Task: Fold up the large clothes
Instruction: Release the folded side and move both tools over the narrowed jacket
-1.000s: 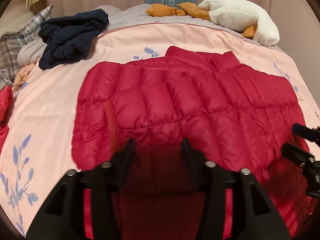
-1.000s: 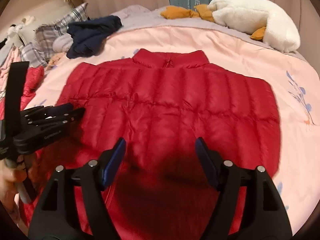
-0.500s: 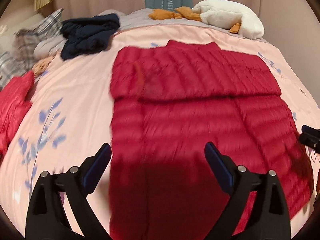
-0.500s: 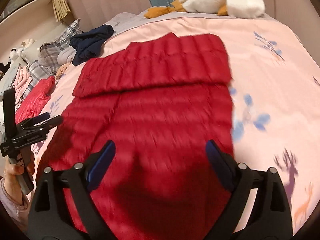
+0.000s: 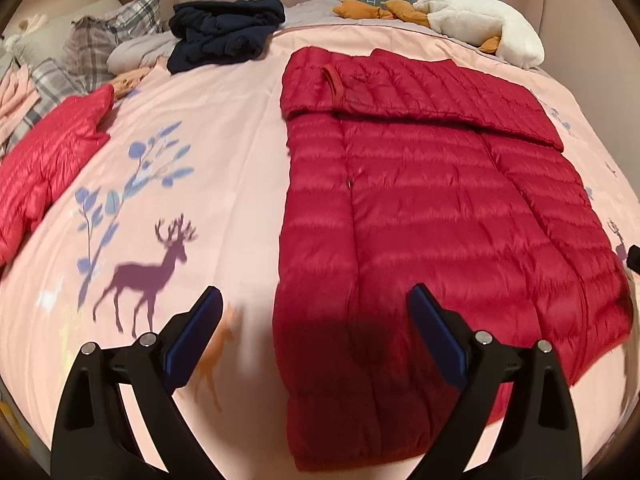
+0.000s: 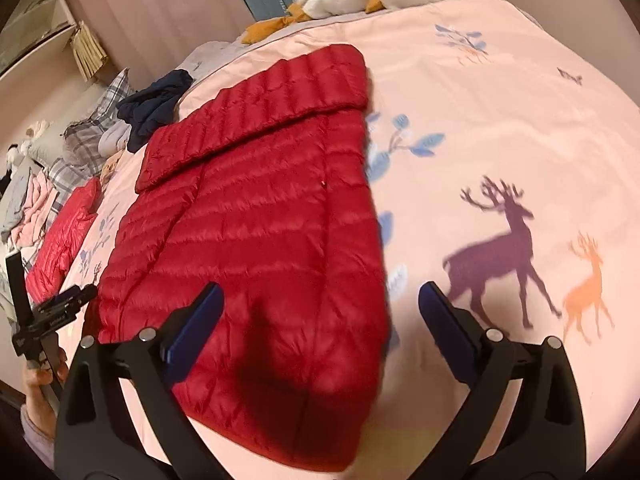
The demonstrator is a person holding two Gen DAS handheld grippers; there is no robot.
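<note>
A red down jacket [image 5: 432,208] lies flat on the pink bedspread [image 5: 208,128], its far part folded over the body as a thick band. My left gripper [image 5: 316,300] hovers open above the jacket's near left edge, one finger over the spread, the other over the jacket, holding nothing. In the right wrist view the same jacket [image 6: 256,216] runs up the left half. My right gripper [image 6: 320,292] hangs above its near right edge with the jaws opening wide and only the jacket's edge lying below them, untouched. The left gripper [image 6: 52,312] shows at the left, held by a hand [image 6: 40,384].
A second red jacket [image 5: 44,148] lies at the bed's left edge. A navy garment [image 5: 224,32] and plaid pillows [image 5: 100,36] sit at the far left. A white plush goose [image 5: 480,28] rests at the headboard. Deer prints mark the spread on both sides.
Both grippers have pulled back toward the near end of the bed and opened wide. The jacket's upper part now lies folded over. The right view has rolled and shifted rightward.
</note>
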